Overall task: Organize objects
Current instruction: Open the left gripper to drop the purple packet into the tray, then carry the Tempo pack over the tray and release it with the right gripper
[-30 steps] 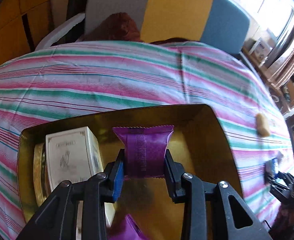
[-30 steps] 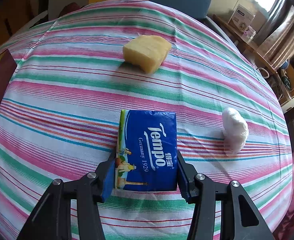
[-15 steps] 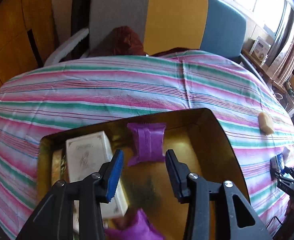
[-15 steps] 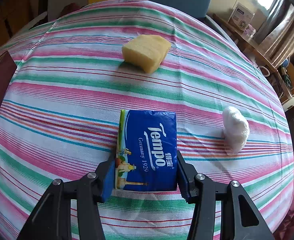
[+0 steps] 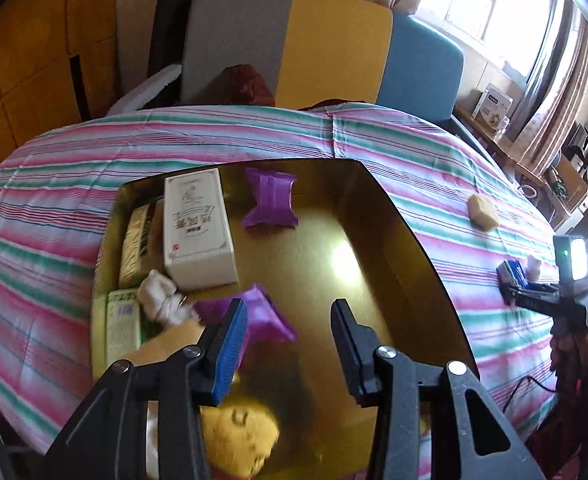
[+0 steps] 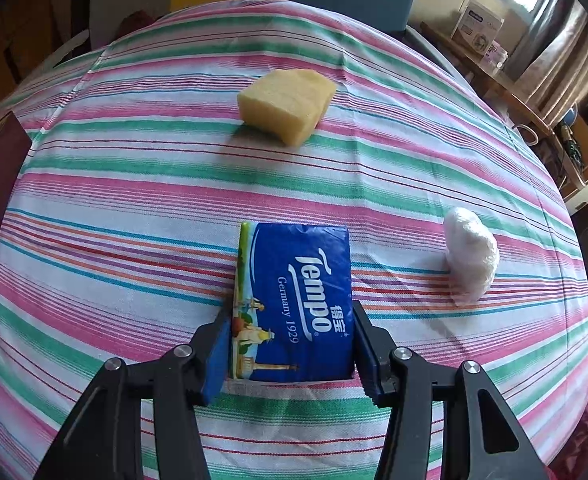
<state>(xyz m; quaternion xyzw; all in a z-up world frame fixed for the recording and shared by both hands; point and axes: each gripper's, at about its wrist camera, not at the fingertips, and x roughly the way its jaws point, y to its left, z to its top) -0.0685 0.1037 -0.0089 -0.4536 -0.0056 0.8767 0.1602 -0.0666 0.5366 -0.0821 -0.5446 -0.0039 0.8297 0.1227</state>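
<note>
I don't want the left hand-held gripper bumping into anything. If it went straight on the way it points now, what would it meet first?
Probably the bare gold floor of the tin. The left hand-held gripper is open and empty, with the nearer purple packet just beside its blue-padded finger. Depth is hard to judge.

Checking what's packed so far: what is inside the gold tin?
The gold tin holds a white box, two purple packets, a white wad, flat packs and a yellow toy. The gripper's fingers hide its near end.
</note>
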